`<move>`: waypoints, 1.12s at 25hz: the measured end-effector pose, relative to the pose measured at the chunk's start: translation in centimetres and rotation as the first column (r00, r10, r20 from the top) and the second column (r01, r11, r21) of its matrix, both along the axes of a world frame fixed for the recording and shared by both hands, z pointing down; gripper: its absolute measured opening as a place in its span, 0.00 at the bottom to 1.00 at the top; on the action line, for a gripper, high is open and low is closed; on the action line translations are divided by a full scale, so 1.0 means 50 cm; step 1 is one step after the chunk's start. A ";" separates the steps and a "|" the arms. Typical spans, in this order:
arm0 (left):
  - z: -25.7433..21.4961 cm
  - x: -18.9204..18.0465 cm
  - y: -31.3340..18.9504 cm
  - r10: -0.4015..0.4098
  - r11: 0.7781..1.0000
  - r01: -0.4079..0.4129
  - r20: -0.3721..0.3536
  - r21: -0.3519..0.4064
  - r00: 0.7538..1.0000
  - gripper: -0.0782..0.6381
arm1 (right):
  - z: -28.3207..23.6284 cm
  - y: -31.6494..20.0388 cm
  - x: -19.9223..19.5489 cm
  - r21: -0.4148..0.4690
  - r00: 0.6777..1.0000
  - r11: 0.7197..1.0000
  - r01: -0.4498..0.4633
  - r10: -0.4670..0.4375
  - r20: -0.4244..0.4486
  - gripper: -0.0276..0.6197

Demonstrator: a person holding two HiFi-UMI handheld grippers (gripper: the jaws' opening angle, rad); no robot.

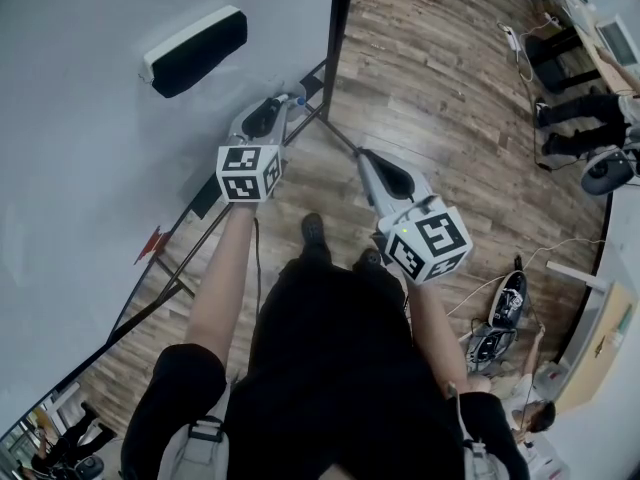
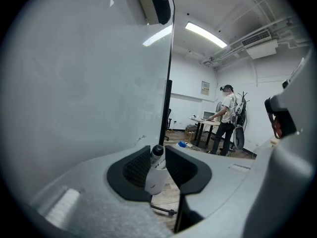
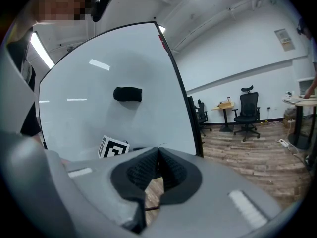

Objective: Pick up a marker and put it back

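Note:
A white marker (image 2: 154, 175) with a black cap stands between the pads of my left gripper (image 2: 158, 160). It leans on the left pad, and a thin gap shows at the right pad. In the head view my left gripper (image 1: 284, 104) points at the bottom edge of the whiteboard (image 1: 90, 168), with the marker's tip (image 1: 297, 98) just past the jaws. My right gripper (image 1: 362, 158) hangs over the wooden floor beside the board's stand. Its pads (image 3: 157, 155) are shut with nothing between them.
A black eraser (image 1: 195, 36) sticks to the whiteboard. The board's black frame and stand legs (image 1: 335, 28) run down to the wooden floor. A person (image 2: 225, 118) stands at a desk across the room. Office chairs (image 3: 246, 110) and cables lie further off.

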State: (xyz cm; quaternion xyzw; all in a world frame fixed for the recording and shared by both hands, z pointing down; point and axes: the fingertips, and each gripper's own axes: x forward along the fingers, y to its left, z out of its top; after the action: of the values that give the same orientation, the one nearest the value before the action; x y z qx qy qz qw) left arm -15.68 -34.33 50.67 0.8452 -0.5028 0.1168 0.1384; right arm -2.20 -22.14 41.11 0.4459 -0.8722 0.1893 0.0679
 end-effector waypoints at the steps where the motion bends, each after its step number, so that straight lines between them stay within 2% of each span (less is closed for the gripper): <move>1: -0.003 -0.001 0.002 0.000 1.000 0.000 0.001 0.002 1.000 0.24 | -0.002 0.001 -0.001 0.002 1.000 1.000 0.001 -0.001 0.001 0.04; 13: -0.047 -0.011 0.056 -0.036 0.998 0.035 0.022 0.056 0.999 0.24 | -0.011 0.032 0.009 0.040 0.999 0.998 0.041 -0.042 0.028 0.04; 22: -0.113 0.021 0.179 -0.134 0.987 0.131 0.029 0.093 0.991 0.22 | -0.055 0.087 0.055 0.084 0.986 0.984 0.156 -0.160 0.041 0.04; 28: -0.166 0.056 0.292 -0.209 0.971 0.210 -0.015 0.116 0.978 0.20 | -0.090 0.139 0.082 0.135 0.958 0.952 0.276 -0.284 0.047 0.04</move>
State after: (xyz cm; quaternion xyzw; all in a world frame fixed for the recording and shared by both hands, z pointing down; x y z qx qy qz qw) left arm -12.87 -19.72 42.38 0.7943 -0.5949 0.0705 0.1009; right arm 1.89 -15.21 36.62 0.3147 -0.9386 0.1367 0.0367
